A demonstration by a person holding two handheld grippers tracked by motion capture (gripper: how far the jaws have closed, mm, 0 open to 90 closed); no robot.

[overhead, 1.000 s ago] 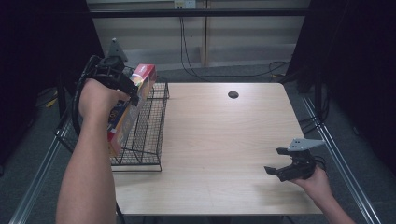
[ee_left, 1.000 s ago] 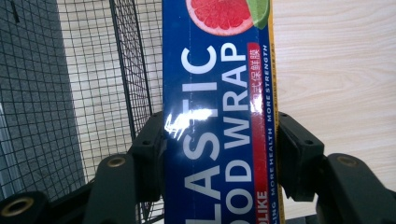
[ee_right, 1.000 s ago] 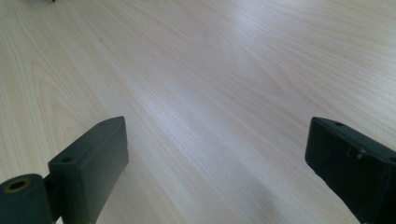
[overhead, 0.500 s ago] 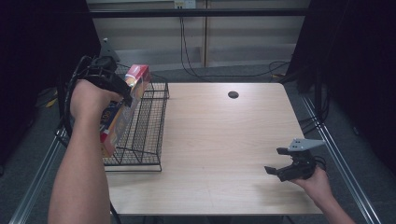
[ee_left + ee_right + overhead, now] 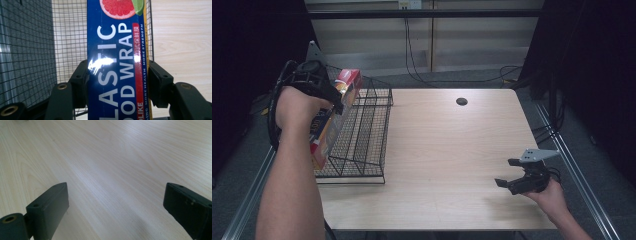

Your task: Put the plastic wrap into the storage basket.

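Gripping plastic wrap box (image 5: 117, 62) in left gripper (image 5: 117, 82), keeping it level above wire basket (image 5: 362, 135); right gripper (image 5: 512, 177) idling, jaws spread

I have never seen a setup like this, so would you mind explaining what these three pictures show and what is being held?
There is no robot here. A person stands at a wooden table and holds a hand-operated gripper with two black jaws in each hand.

The high view comes from a fixed camera above the person, looking down on the table. The other two pictures come from small cameras riding on the grippers, looking out along their jaws.

The left gripper is closed on a long blue box of plastic food wrap, held up at the left edge of the table beside a black wire basket. In the left gripper view, the jaws press the box from both sides, with the basket's mesh behind it.

The right gripper is near the table's front right corner, open and empty; its own view shows bare wood between the jaws. A small dark round hole sits near the table's far edge.
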